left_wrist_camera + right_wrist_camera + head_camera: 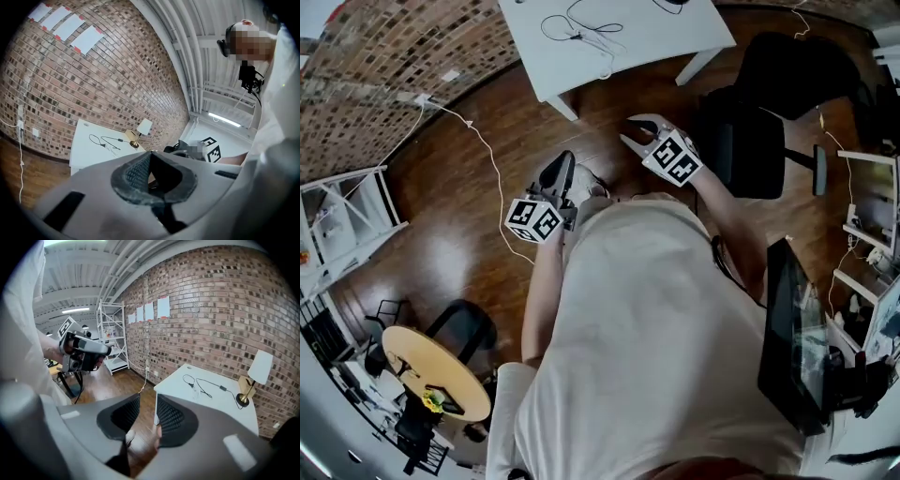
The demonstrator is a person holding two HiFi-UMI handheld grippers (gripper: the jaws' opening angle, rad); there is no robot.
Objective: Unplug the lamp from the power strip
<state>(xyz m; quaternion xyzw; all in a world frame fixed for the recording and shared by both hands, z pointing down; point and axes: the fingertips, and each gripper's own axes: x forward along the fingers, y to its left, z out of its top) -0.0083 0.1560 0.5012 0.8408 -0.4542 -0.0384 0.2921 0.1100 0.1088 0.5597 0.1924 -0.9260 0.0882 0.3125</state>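
Observation:
The lamp (255, 373), with a white shade and a brass stem, stands at the far end of a white table (206, 401), beside the brick wall. It also shows small as the lamp (142, 130) in the left gripper view. A thin black cable (581, 30) lies looped on the table (637, 47). I cannot make out a power strip. My left gripper (563, 172) hangs over the wood floor, its jaws together and empty; its tips (149, 154) meet. My right gripper (637, 129) is nearer the table, open, with nothing between its pads (147, 404).
A black office chair (750, 141) stands right of my right hand. A white cord (492, 169) runs from the brick wall across the floor. A white shelf unit (347, 220) is at the left, a round wooden table (436, 375) at the lower left, a dark monitor (792, 337) at the right.

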